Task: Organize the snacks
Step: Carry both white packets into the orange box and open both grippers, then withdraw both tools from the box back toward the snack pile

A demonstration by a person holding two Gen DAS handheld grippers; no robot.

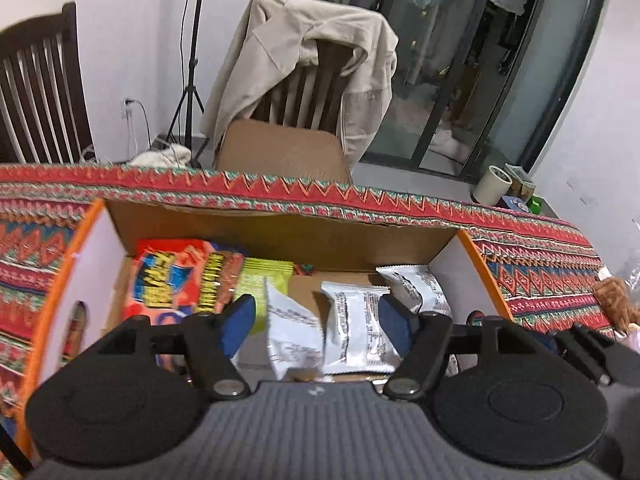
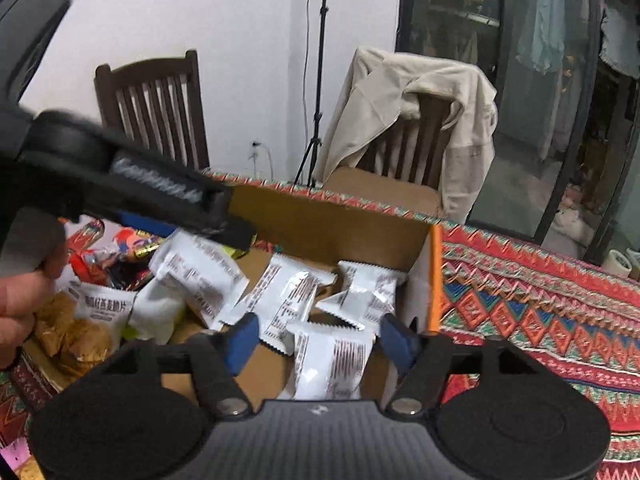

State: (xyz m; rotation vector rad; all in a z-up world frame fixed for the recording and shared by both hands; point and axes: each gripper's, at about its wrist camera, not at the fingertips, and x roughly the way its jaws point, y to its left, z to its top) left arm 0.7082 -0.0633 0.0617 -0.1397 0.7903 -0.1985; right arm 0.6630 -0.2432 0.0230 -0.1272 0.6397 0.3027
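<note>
A cardboard box (image 1: 280, 236) with orange edges stands on the patterned tablecloth. Inside lie an orange snack bag (image 1: 172, 276), a green packet (image 1: 260, 280) and several white packets (image 1: 356, 328). My left gripper (image 1: 318, 320) is open above the box, with white packets between and below its blue fingers, not gripped. My right gripper (image 2: 320, 340) is open above the box's right part (image 2: 424, 280), over a white packet (image 2: 332, 360). In the right wrist view the left gripper (image 2: 180, 200) reaches over the box from the left, with a white packet (image 2: 200, 276) just under its tip.
The red patterned tablecloth (image 2: 540, 300) spreads to the right of the box. Two wooden chairs stand behind the table, one (image 1: 320, 92) draped with a beige jacket. A tripod stand (image 1: 192, 80) and a white cup (image 1: 494, 184) are beyond the table edge. Loose snack bags (image 2: 80, 320) lie at left.
</note>
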